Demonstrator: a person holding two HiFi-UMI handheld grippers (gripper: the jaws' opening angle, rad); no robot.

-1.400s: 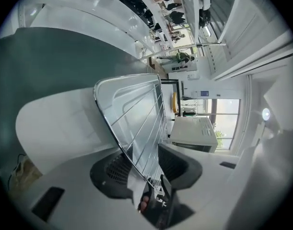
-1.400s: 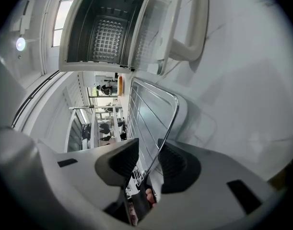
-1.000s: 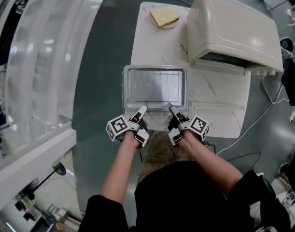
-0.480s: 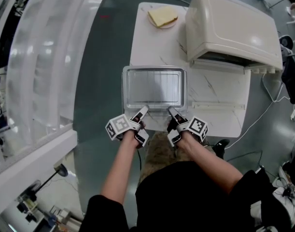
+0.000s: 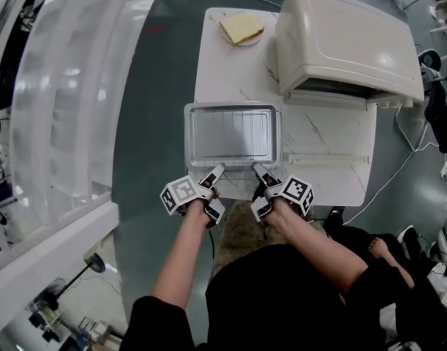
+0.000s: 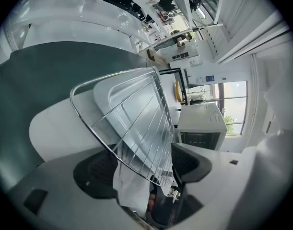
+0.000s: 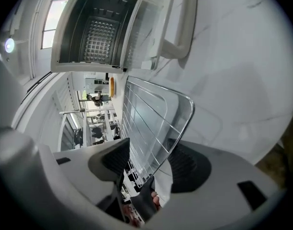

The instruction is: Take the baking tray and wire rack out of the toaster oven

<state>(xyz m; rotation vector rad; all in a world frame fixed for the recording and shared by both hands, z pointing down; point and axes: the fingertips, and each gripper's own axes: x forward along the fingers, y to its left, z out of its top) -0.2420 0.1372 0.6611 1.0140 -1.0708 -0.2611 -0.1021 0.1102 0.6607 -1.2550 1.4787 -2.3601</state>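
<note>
Out of the toaster oven (image 5: 347,39) and set flat on the white marbled table (image 5: 230,64), just left of the lowered oven door (image 5: 329,126): baking tray (image 5: 188,134) with wire rack (image 5: 232,130) lying inside it, the pair brought out as one stack. Placed there, by the look of it, to clear the open door and leave the oven mouth free; cavity bare in the right gripper view. Poised side by side at the tray's near rim, left gripper (image 5: 216,171) and right gripper (image 5: 257,169), one toward each front corner, a hold that probably served to keep the load level. Both sets of jaws just eased apart and now released. On the left, rack's front wire and tray lip between the pads, not pinched. On the right, a rounded corner of the rack in the gap, pads standing off it. At the table's far end, well apart from all this, a slice of toast (image 5: 241,28) on a small plate. Judged from the layout, removal complete, with only a backing-away of the tongs left.
</note>
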